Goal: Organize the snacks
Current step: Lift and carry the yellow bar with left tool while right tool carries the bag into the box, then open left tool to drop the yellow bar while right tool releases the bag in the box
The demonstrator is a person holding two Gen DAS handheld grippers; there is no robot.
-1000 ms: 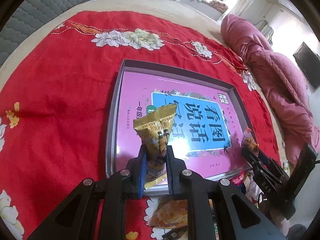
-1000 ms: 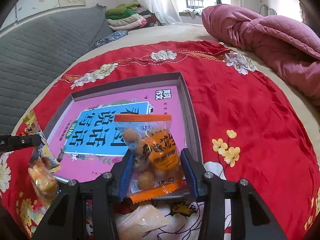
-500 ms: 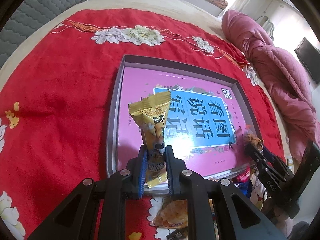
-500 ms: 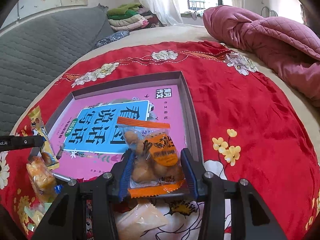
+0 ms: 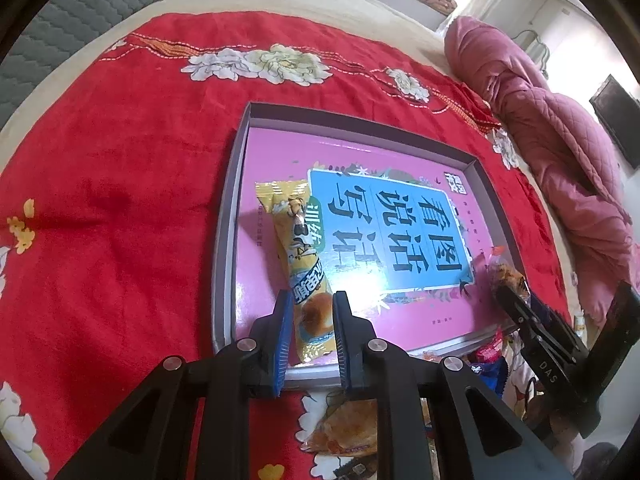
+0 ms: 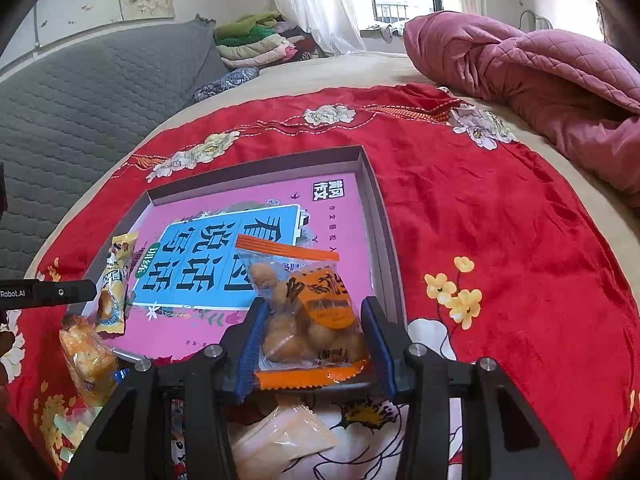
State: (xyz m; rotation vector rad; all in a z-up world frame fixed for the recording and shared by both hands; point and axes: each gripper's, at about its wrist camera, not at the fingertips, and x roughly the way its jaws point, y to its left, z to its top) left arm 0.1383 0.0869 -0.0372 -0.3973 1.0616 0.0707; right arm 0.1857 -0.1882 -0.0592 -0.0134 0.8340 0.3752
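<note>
Box: raised rim is bordering all sides; pink floor is lying open at its far half. Near edge: loose snack packets are crowding the approach. Red blanket to left is lying bare. Quilt is bulking far right.

Both grippers, left gripper and right gripper: black angular frames, blue ribbed finger pads, silver round-head screws, white "DAS"/"Robot.AI" lettering.
</note>
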